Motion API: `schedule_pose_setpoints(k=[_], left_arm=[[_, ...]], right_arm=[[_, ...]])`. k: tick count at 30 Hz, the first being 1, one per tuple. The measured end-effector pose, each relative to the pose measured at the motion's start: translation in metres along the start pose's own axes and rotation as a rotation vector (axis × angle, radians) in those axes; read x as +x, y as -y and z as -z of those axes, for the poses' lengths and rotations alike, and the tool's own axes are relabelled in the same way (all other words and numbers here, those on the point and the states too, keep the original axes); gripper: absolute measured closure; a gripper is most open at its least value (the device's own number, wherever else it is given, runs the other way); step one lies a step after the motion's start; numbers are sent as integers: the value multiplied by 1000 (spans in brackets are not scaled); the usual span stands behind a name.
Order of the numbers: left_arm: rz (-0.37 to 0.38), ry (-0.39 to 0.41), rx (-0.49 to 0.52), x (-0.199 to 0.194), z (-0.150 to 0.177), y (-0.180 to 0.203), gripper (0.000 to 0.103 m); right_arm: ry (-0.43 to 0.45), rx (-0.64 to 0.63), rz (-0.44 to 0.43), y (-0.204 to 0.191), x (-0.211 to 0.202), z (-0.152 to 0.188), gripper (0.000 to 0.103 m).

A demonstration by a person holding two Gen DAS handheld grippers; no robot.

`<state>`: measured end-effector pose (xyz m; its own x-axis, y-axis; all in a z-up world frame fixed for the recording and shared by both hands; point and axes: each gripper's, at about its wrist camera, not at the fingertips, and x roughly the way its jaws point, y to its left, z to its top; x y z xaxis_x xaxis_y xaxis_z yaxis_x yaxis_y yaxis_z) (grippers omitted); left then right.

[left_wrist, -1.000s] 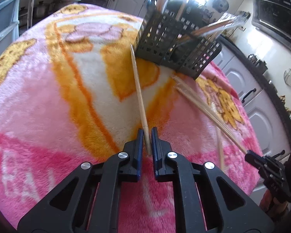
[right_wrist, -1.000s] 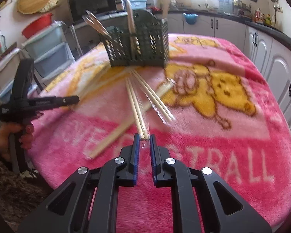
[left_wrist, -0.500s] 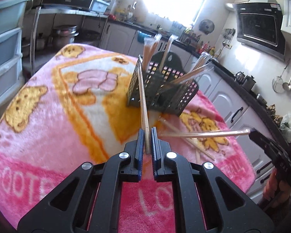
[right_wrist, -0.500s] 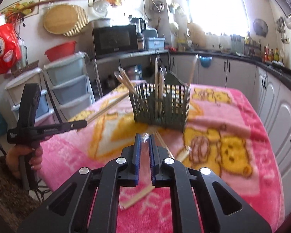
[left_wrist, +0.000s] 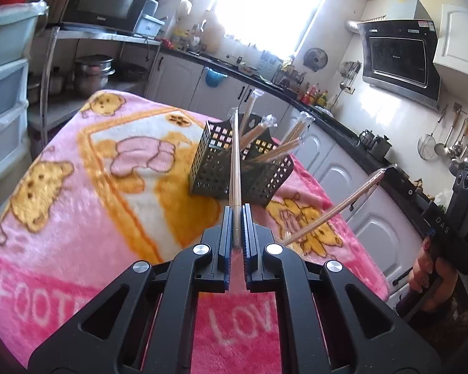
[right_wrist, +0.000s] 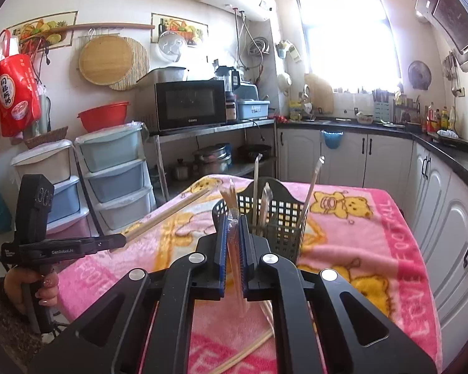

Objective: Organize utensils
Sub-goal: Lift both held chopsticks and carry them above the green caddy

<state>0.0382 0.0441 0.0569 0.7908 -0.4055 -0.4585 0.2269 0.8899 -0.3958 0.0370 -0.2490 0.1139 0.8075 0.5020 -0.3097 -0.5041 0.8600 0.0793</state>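
My left gripper (left_wrist: pixel 236 215) is shut on a bare wooden chopstick (left_wrist: pixel 235 162) that points up toward the dark slotted utensil basket (left_wrist: pixel 215 168). The basket holds several wrapped chopsticks (left_wrist: pixel 273 148). My right gripper (right_wrist: pixel 233 221) is shut on a plastic-wrapped pair of chopsticks (right_wrist: pixel 234 249), held above the table in front of the basket (right_wrist: pixel 280 218). In the left wrist view the right gripper (left_wrist: pixel 390 170) shows at the right with its wrapped pair (left_wrist: pixel 333 208). In the right wrist view the left gripper (right_wrist: pixel 118 239) shows at the left with its chopstick (right_wrist: pixel 168 215).
A pink cartoon blanket (left_wrist: pixel 78 187) covers the table. Loose chopsticks (right_wrist: pixel 249 346) lie on it near the front edge. White cabinets (right_wrist: pixel 452 218) run along the right. Plastic drawers (right_wrist: pixel 115 171) and a microwave shelf (right_wrist: pixel 190 106) stand to the left.
Both grippers have lifted their chopsticks off the blanket and risen, tilting level; the basket now sits lower in both views.
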Motion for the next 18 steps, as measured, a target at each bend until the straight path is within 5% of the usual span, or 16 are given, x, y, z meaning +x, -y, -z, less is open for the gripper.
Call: schedule_pose_setpoints(k=[5,18], left_arm=[[17,-6,35,0,-20,2,100],[9,-268,99,37,-80,-11,100]], right_arm=[[48,1,10,4,-3,-18,96],[211,-27,56,26,1,-89,96]])
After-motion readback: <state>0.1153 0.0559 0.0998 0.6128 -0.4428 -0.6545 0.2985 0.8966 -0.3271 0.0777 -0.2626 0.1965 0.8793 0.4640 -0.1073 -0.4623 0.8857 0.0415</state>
